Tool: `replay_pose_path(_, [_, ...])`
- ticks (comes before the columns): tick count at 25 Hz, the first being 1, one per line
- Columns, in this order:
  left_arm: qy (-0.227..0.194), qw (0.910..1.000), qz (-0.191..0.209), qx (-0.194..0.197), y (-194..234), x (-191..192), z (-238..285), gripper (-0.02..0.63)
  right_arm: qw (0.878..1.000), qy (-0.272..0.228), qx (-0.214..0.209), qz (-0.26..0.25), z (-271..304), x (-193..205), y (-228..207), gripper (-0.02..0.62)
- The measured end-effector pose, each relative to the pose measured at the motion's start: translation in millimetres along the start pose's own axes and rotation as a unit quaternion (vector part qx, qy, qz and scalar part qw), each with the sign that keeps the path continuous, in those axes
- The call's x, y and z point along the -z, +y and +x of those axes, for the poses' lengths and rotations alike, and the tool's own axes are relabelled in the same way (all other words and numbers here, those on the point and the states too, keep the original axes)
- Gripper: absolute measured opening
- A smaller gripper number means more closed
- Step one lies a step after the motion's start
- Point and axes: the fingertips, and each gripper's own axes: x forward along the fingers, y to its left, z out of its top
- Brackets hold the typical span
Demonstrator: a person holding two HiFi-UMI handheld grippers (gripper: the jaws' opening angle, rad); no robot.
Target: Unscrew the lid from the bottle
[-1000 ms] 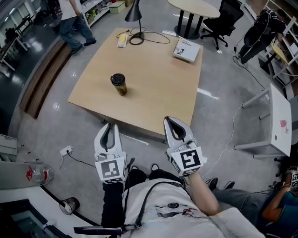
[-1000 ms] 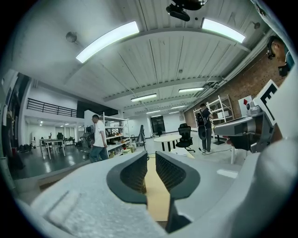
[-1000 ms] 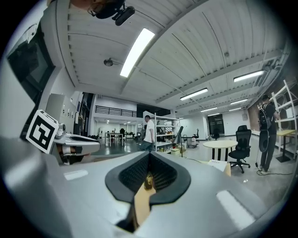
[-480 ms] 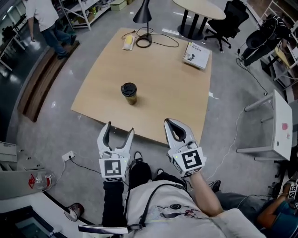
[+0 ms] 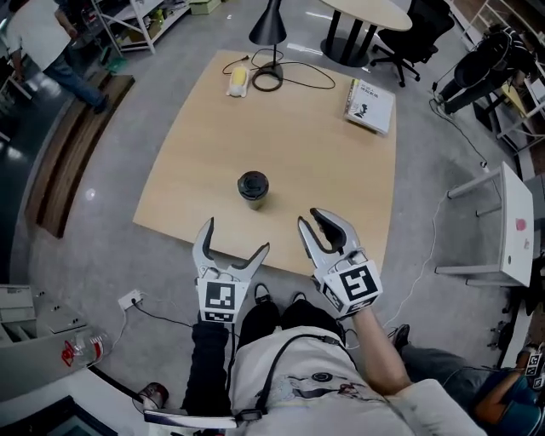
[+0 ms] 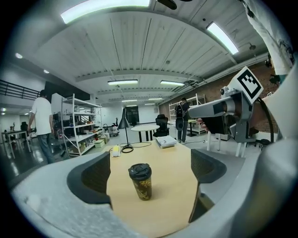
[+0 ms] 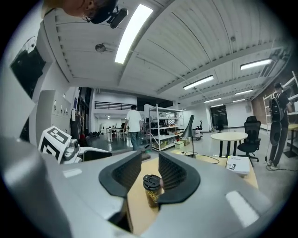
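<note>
A dark bottle [image 5: 253, 189] with a gold pattern and a black lid stands upright near the front of the wooden table [image 5: 324, 153]. Both grippers hover short of the table's near edge and touch nothing. My left gripper [image 5: 236, 238] is just below the bottle, its jaws opening wide and empty. In the left gripper view the bottle [image 6: 141, 181] shows ahead, framed between the spread jaws of that gripper [image 6: 150, 179]. My right gripper [image 5: 312, 220] is to the bottle's right, its jaws opening a narrow gap with nothing in it. Past that gripper [image 7: 150, 174] the bottle [image 7: 151, 189] stands farther off.
At the table's far end are a black lamp [image 5: 271, 25] with its cable, a yellow object [image 5: 238, 81] and a book [image 5: 371, 94]. A round table [image 5: 366, 10] and office chair stand beyond. A white table [image 5: 511, 226] is at right, a person [image 5: 43, 38] at upper left.
The left jaws went from shut to wide open. The right jaws parted slightly. Both grippers and the view moved closer to the table and bottle. The person in the background walked left.
</note>
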Motion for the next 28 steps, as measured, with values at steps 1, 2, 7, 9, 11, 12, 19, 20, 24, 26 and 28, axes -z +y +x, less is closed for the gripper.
replay_pose_path(1, [0.004,1.0,-0.003,0.003,0.6,9.4,7.7,0.555,1.0,0.005,-0.007,0.002,4.9,2.7,-0.7,0.133])
replay_pose_path(2, [0.013,0.9999,-0.007,0.004,1.6,21.7,16.2,0.554,1.0,0.011,-0.014,0.003,9.6,5.5,-2.5,0.162])
replay_pose_path(7, [0.084,0.9959,-0.031,-0.007,11.1,101.6,55.8,0.554,0.998,0.027,-0.05,0.002,27.4,12.5,-18.3,0.236])
replay_pose_path(9, [0.105,0.9934,-0.041,-0.022,12.7,129.6,69.3,0.554,0.998,0.033,-0.061,-0.003,29.4,15.0,-27.7,0.236])
replay_pose_path(11, [0.112,0.9923,-0.041,-0.035,14.6,148.5,86.0,0.554,0.997,0.043,-0.064,-0.01,32.7,16.8,-40.3,0.236])
replay_pose_path(12, [0.114,0.992,-0.039,-0.039,15.9,155.9,95.6,0.554,0.997,0.046,-0.063,-0.011,34.6,16.7,-46.2,0.236])
replay_pose_path(19, [0.118,0.9909,-0.05,-0.042,19.2,197.4,164.9,0.554,0.994,0.098,-0.037,-0.01,37.8,39.9,-85.7,0.233])
replay_pose_path(20, [0.114,0.9913,-0.051,-0.04,21.0,198.4,173.5,0.554,0.994,0.103,-0.03,-0.009,39.7,42.8,-90.4,0.233])
replay_pose_path(24, [0.099,0.9945,-0.033,-0.011,17.3,196.1,199.8,0.554,0.993,0.12,-0.001,-0.006,51.1,49.2,-100.4,0.233])
replay_pose_path(26, [0.094,0.9951,-0.028,0.006,12.3,198.5,206.8,0.554,0.992,0.129,0.01,-0.003,58.0,51.0,-102.9,0.233])
replay_pose_path(28, [0.082,0.9961,-0.029,0.015,11.1,196.3,209.4,0.554,0.991,0.134,0.018,-0.001,63.5,49.6,-104.0,0.23])
